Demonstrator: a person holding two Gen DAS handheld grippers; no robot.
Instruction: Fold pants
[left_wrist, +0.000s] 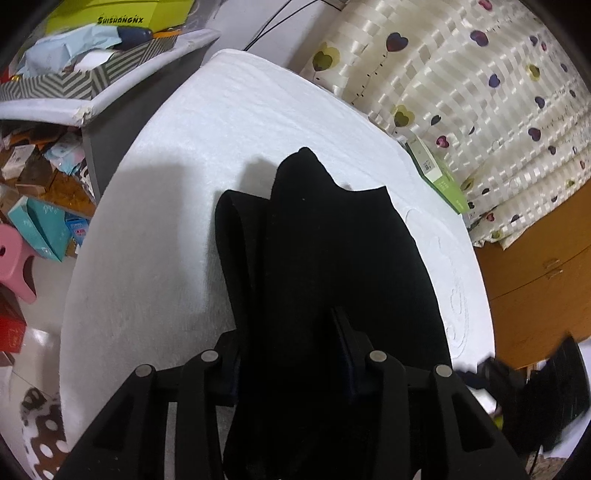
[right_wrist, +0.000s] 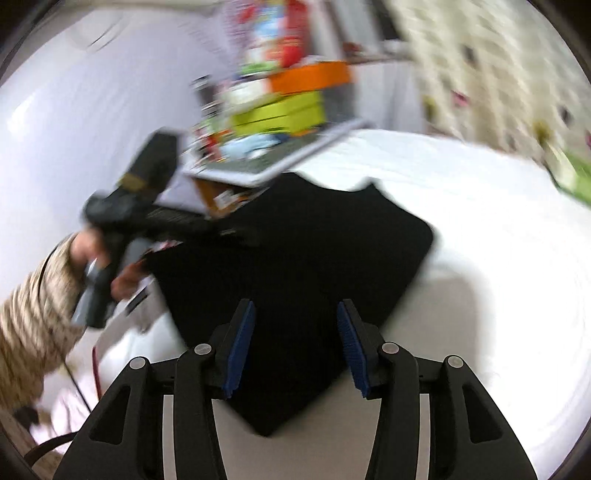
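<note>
Left gripper (left_wrist: 291, 354) has black pants (left_wrist: 325, 258) bunched btwn its fingers, fabric draped over the near finger, so it looks pinched on them. Pants lie on white table (left_wrist: 155, 229), partly folded, one rounded fold at left. Right gripper (right_wrist: 295, 343) hovers over pants (right_wrist: 295, 251) w/ blue pads (right_wrist: 242, 343) spread apart, nothing btwn them. Right view blurred; left hand (right_wrist: 107, 258) w/ its gripper (right_wrist: 236, 230) reaches pants' edge.

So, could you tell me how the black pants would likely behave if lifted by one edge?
The black pants would probably droop limply, since the cloth already drapes in soft folds. They look light and unlikely to slip, lying flat on the white table.
</note>
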